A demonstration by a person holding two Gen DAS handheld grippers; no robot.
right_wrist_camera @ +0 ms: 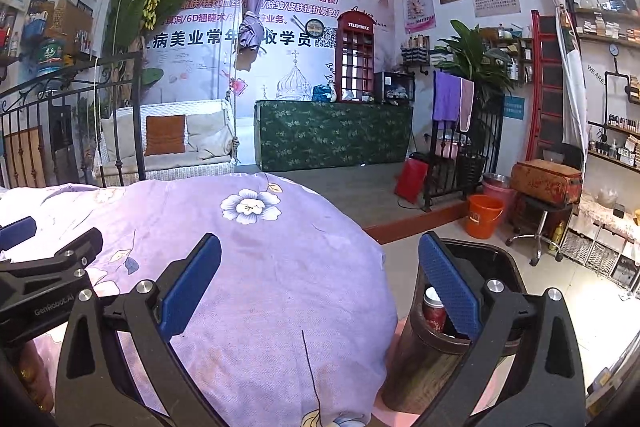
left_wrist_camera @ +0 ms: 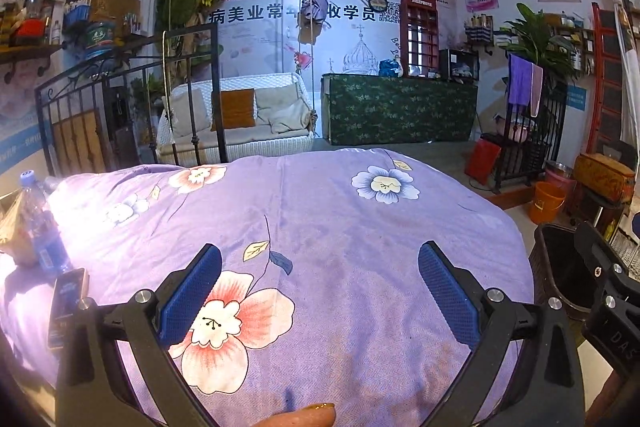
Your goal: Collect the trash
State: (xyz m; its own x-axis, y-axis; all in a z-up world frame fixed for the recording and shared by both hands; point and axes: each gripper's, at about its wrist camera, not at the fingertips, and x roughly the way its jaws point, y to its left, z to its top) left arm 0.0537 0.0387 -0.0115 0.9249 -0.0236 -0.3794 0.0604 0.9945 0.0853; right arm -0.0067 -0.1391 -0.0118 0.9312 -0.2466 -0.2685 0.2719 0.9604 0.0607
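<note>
1. Left wrist view: your left gripper [left_wrist_camera: 320, 291] hangs spread and empty over the bed [left_wrist_camera: 360, 227]; the water bottle [left_wrist_camera: 42, 223] and small box [left_wrist_camera: 68, 307] lie far left, awaiting collection.
2. Right wrist view: your right gripper [right_wrist_camera: 320, 291] is spread, empty, near the trash bin [right_wrist_camera: 508, 267], which already holds a cup [right_wrist_camera: 434, 309].

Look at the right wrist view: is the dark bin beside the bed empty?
No. A red cup with a white lid stands inside the dark bin, just behind the right gripper's fingers.
</note>
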